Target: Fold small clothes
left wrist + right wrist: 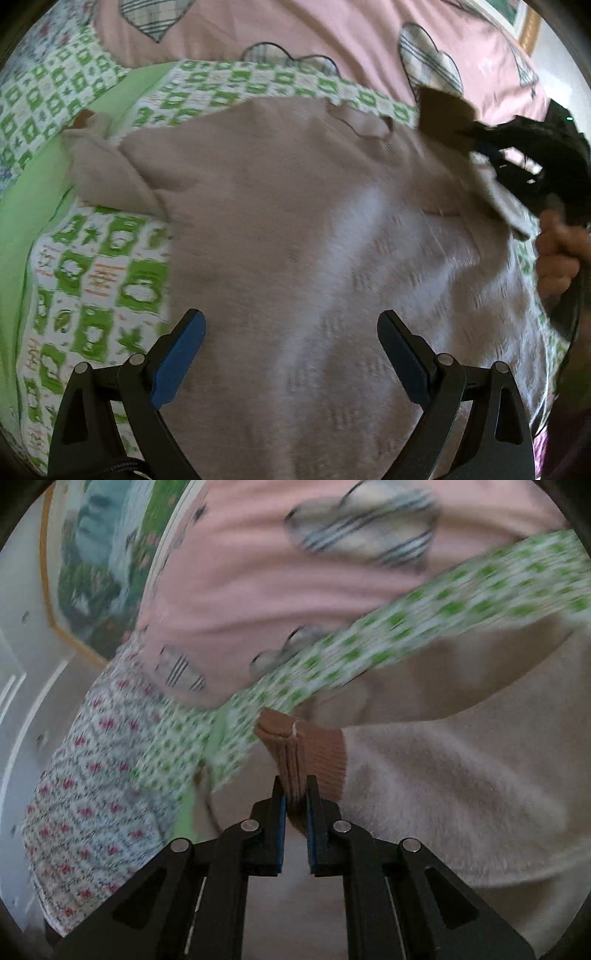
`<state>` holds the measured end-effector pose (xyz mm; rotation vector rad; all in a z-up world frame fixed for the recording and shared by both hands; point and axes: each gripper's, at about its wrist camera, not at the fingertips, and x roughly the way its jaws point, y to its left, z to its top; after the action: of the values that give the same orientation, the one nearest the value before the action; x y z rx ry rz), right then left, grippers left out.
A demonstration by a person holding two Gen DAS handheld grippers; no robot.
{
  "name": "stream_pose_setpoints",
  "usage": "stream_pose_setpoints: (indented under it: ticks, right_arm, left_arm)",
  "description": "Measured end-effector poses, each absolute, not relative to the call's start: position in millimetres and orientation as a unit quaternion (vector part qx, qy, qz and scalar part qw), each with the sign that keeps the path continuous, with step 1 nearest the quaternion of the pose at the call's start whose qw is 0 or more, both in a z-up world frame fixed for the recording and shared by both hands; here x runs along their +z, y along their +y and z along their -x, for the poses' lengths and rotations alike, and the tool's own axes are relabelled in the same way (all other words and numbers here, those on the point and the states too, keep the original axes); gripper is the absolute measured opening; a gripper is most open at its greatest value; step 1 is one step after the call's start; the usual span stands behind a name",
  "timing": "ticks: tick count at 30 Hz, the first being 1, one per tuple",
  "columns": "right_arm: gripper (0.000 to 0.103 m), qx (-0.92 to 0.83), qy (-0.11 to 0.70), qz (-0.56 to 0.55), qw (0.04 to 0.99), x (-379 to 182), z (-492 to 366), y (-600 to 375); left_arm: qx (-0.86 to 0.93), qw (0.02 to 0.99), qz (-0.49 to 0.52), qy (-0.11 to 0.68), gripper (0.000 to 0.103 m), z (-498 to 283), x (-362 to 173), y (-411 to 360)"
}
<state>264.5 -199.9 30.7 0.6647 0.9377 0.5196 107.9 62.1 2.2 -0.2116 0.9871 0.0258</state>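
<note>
Sweater (295,229): flat on bedsheet (92,266), neck away from camera.
Left gripper (291,332): wide apart, empty.
Right gripper (295,794): clamped on cuff (306,753).

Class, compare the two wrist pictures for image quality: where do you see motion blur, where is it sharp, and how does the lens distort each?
Left wrist view: the beige sweater is softly smeared, worst near the right claw at the picture's right edge; the open left claw stays crisp. Right wrist view: the green-checked sheet streaks heavily, while the brown ribbed cuff pinched in the claw is sharp. Both show fisheye bulging and dark corners.
</note>
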Motion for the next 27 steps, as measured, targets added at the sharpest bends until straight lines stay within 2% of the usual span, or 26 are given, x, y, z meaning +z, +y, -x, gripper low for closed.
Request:
stream_pose_setpoints:
  ticks: [7,10,12,14,15,23,24,25,26,27]
  right_arm:
    - [0.010,0.296,0.491,-0.285,0.768,-6.2,-272.4,-108.6]
    - [0.015,0.299,0.513,-0.272,0.757,-21.0,-273.0,-94.1]
    - [0.027,0.295,0.532,-0.273,0.745,-30.6,-274.4,-92.1]
    - [0.056,0.297,0.531,-0.289,0.739,-31.5,-272.0,-98.9]
    - [0.060,0.297,0.524,-0.295,0.742,-28.2,-269.6,-103.7]
    - [0.061,0.237,0.467,-0.302,0.797,17.0,-228.0,-185.6]
    - [0.061,0.229,0.463,-0.302,0.801,20.1,-223.3,-193.2]
    - [0.061,0.220,0.461,-0.305,0.804,22.7,-217.1,-204.2]
    - [0.061,0.209,0.455,-0.308,0.809,25.2,-210.7,-216.5]
    - [0.061,0.197,0.450,-0.308,0.815,26.5,-205.7,-227.6]
  left_arm:
    - [0.006,0.876,0.145,0.460,0.095,-118.4,5.8,93.8]
    - [-0.002,0.875,0.153,0.460,0.095,-129.6,3.4,98.2]
    - [-0.010,0.873,0.159,0.461,0.095,-143.1,0.1,98.3]
    - [-0.022,0.868,0.168,0.467,0.095,-161.1,-5.3,98.1]
    - [-0.027,0.866,0.174,0.468,0.095,-170.2,-7.2,97.9]
    - [-0.063,0.837,0.246,0.485,0.093,-251.3,-41.5,94.5]
    - [-0.066,0.844,0.242,0.474,0.080,-255.6,-40.2,92.1]
    - [-0.072,0.851,0.234,0.465,0.054,-259.6,-38.9,88.4]
    - [-0.083,0.852,0.224,0.466,0.034,-264.6,-39.5,83.4]
    - [-0.094,0.847,0.226,0.472,0.007,-267.6,-41.1,80.4]
